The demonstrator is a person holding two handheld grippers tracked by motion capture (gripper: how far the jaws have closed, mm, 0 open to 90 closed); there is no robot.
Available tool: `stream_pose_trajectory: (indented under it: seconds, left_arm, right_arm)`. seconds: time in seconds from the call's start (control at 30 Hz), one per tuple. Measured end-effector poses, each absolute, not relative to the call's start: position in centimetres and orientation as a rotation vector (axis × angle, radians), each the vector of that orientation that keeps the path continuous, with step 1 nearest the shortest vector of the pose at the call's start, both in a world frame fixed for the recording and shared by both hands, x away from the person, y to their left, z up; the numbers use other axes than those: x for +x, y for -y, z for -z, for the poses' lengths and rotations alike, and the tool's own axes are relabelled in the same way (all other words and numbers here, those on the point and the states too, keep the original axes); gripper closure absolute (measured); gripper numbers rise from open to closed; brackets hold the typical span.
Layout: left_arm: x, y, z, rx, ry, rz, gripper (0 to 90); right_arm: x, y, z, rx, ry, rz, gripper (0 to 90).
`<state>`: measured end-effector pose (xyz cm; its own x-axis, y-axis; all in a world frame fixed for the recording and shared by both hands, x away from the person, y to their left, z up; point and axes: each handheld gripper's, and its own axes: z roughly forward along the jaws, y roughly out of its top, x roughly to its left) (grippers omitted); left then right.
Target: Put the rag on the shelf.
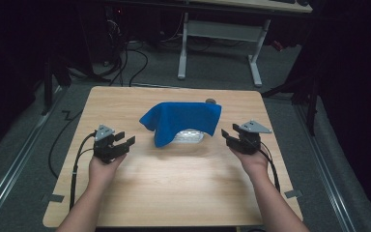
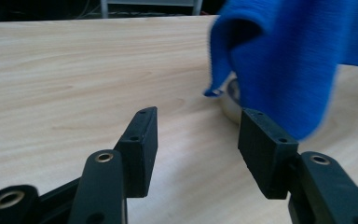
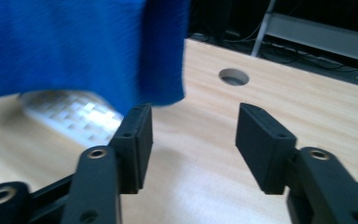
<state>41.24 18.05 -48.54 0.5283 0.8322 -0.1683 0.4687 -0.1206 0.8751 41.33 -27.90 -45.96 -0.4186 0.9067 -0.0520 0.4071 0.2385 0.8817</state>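
Cloth (image 1: pixel 182 121) (plain blue, unlabelled) drapes a white ridged object (image 1: pixel 189 136).

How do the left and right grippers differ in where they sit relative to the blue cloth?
The left gripper sits near the blue cloth at its hanging left corner; the right gripper sits by the cloth's right edge. The left points right and away, the right points left. Both are open, empty and off the cloth.

the high view looks down from above the near edge of the light wooden table (image 1: pixel 174 179). each gripper view sits low and close, facing inward. all three share the draped blue cloth (image 1: pixel 183 121) (image 2: pixel 289 60) (image 3: pixel 74 46).
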Motion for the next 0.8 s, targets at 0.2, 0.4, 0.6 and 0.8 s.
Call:
stream_pose_trajectory:
  seconds: [0.2, 0.4, 0.6, 0.8]
  left_arm:
    - [37.6, -18.0, 48.9, 1.791, -1.045, -0.414, 46.4]
    - [32.5, -17.3, 50.5, 1.846, -1.024, -0.372, 45.2]
    - [28.8, -14.8, 52.9, 1.926, -1.006, -0.272, 42.8]
    - [29.8, -14.2, 53.2, 1.934, -1.003, -0.236, 43.2]
  right_arm:
    - [37.9, 26.9, 45.7, 1.115, -1.984, -1.117, 40.6]
    - [34.1, 25.0, 47.0, 1.098, -2.045, -1.116, 39.2]
    - [29.8, 23.7, 51.0, 1.191, -2.061, -1.141, 43.5]
    - [30.3, 23.4, 51.5, 1.198, -2.097, -1.092, 42.5]
